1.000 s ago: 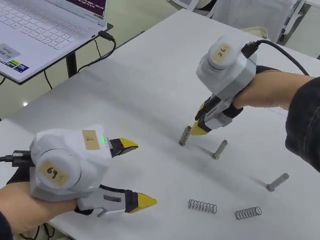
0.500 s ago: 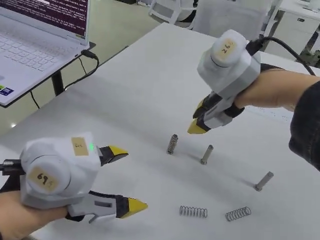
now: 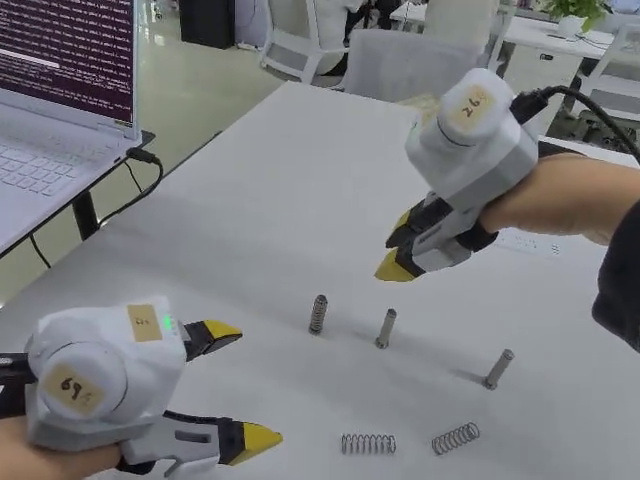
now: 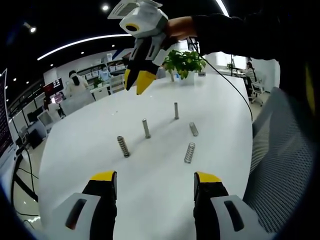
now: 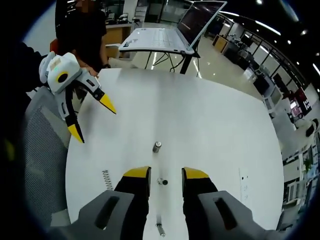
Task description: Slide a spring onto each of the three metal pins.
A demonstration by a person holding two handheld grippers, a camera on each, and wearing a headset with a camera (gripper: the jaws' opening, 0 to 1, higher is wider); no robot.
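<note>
Three metal pins stand on the white table (image 3: 250, 200). The left pin (image 3: 318, 314) wears a spring. The middle pin (image 3: 385, 328) and the right pin (image 3: 497, 369) are bare. Two loose springs (image 3: 368, 443) (image 3: 455, 438) lie in front of them. My right gripper (image 3: 398, 245) hovers above and behind the middle pin, jaws narrowly open and holding nothing. The right gripper view looks down on the sprung pin (image 5: 157, 146) and the middle pin (image 5: 162, 181). My left gripper (image 3: 242, 385) hangs open and bare at the near left. Its view shows the sprung pin (image 4: 122, 146) and both springs (image 4: 190, 152) (image 4: 193, 129).
An open laptop (image 3: 50, 110) sits on a side stand to the left, with its cable hanging beside the table edge. Office chairs (image 3: 400, 60) stand past the table's far end. A person stands behind the left gripper (image 5: 94, 121) in the right gripper view.
My right gripper has lifted up and away from the spring-covered pin, leaving the spring on it. The head camera has tilted up. The left gripper stays open.
</note>
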